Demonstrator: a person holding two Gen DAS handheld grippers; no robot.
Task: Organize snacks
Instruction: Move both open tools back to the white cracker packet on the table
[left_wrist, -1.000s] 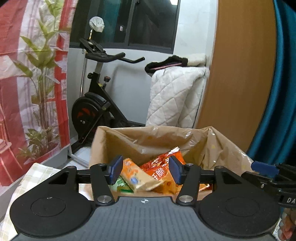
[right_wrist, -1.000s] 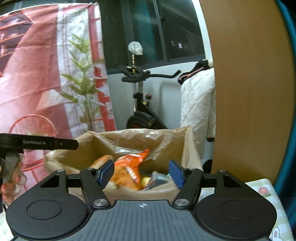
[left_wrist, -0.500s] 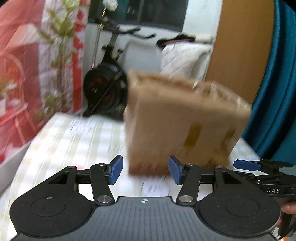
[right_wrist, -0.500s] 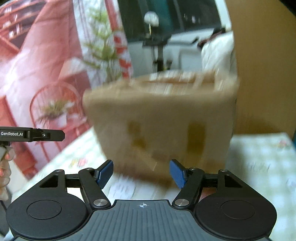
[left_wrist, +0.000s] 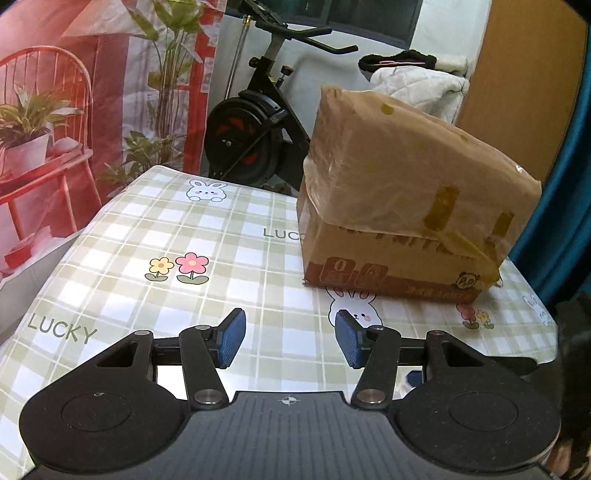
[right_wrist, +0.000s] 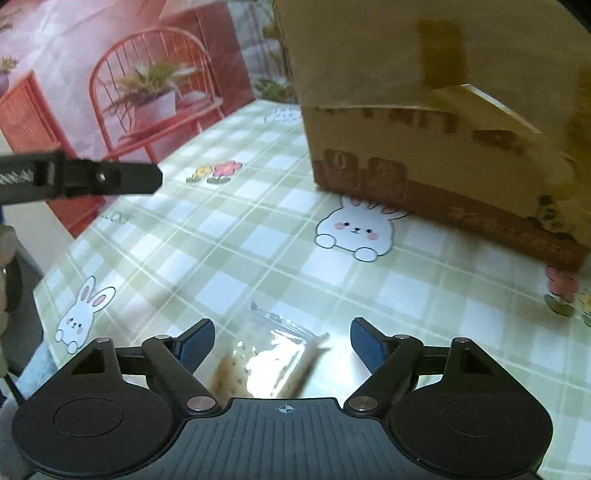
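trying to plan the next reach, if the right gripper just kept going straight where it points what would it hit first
Most likely the clear snack packet lying on the tablecloth, between the open fingers of the right gripper. Beyond it stands the cardboard box. Depth is hard to judge, so the gripper might pass over the packet.

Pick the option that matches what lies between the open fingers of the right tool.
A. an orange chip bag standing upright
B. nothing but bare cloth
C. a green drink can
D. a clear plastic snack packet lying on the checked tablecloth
D: in the right wrist view a clear plastic snack packet lies flat on the green checked tablecloth, between the spread fingers of the right tool.
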